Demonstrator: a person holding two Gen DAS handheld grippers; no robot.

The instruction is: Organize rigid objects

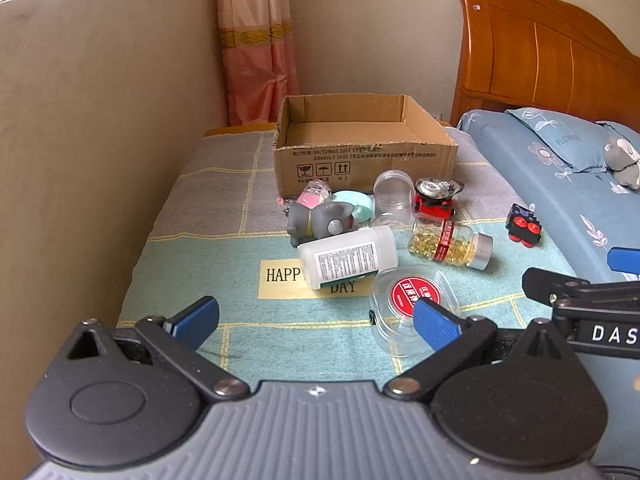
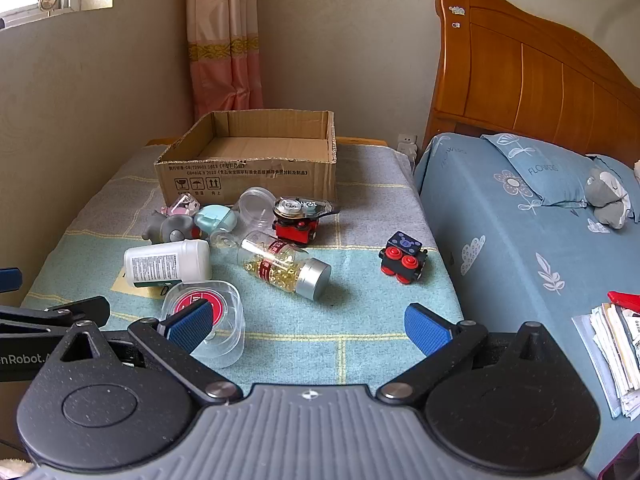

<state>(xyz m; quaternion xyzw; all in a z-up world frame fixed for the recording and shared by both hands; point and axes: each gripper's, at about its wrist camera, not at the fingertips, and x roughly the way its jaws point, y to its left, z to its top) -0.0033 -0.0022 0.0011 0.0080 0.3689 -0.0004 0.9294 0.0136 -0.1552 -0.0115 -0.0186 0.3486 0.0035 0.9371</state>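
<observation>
Both jaws wide open, empty: left gripper [image 1: 316,326], right gripper [image 2: 308,326] above the surface. Clutter sits before the empty cardboard box [image 2: 248,178]. Risk: capsule bottle [image 2: 286,265] and white bottle [image 2: 168,262] lie sideways, may roll; clear case [image 2: 204,320] looks slippery.

We are looking down from both wrists, side by side at the near edge, sharing the far cardboard box [image 1: 362,148] [image 2: 248,156] and nearer clutter.
</observation>
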